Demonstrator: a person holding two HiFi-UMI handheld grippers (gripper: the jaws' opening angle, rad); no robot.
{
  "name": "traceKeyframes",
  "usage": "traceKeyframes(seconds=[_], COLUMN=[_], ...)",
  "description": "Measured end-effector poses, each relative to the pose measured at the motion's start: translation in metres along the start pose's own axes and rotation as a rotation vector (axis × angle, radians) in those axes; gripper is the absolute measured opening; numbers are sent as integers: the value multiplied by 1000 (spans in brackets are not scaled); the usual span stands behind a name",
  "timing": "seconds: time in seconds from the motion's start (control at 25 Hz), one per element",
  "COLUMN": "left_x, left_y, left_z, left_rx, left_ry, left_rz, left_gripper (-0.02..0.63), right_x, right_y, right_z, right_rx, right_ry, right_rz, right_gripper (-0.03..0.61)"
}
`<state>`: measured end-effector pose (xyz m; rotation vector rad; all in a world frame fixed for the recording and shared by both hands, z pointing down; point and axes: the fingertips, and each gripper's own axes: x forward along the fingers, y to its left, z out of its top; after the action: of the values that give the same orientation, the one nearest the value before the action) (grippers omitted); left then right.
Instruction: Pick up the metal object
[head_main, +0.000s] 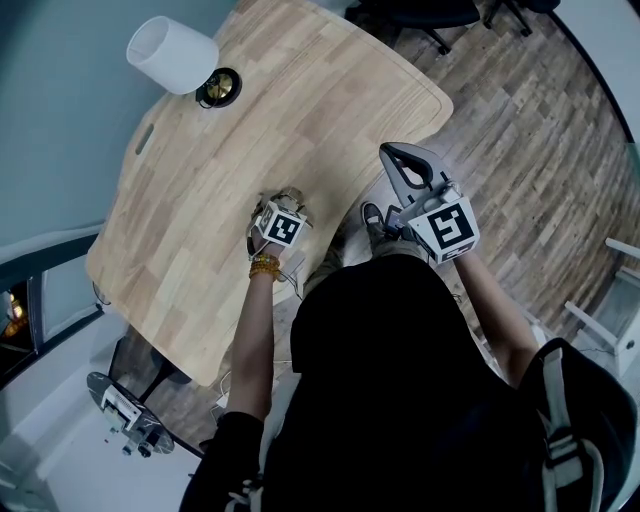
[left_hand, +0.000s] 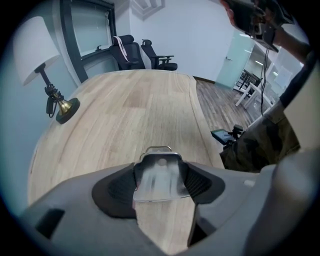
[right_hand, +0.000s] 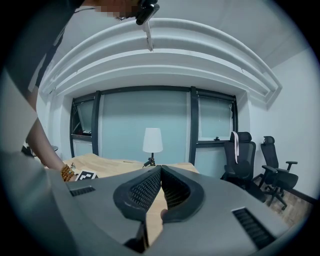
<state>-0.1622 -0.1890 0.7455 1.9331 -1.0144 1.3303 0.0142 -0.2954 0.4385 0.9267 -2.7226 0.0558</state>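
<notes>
Gripping the metal object between their ribbed pads, the left tongs stand wide, one pad pressed against each side of the shiny, bent piece. A thin wire loop shows at the piece's far end. Seen from the head view, these tongs point steeply down over the near edge of the desk, where that edge curves inward toward the person. The metal object therefore sits in the tongs above the pale wood close to that edge. Whether it touches the wood cannot be made out. The marker cube on the left tongs faces upward, and a bead bracelet circles the wrist behind it. The right tongs are closed, their two pads meeting with nothing between them. They are held just off the right edge of the desk, above the plank floor and well apart from the left tongs, with their own marker cube tilted toward the camera. At the far left corner of the desk stands a lamp with a white shade and a round brass base. Beyond the far edge, in the left gripper view, two black office chairs stand near a dark-framed window.
</notes>
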Motion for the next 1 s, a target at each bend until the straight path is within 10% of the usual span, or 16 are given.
traceKeyframes(seconds=[1.0], left_x=[-123], left_y=[16], left_z=[125], left_rx=[8], left_ry=[-434], left_rz=[145], left_gripper=[298], right_x=[6], right_y=[7], right_z=[5], right_rx=[-12], right_ry=[-15], right_rz=[7], right_gripper=[3])
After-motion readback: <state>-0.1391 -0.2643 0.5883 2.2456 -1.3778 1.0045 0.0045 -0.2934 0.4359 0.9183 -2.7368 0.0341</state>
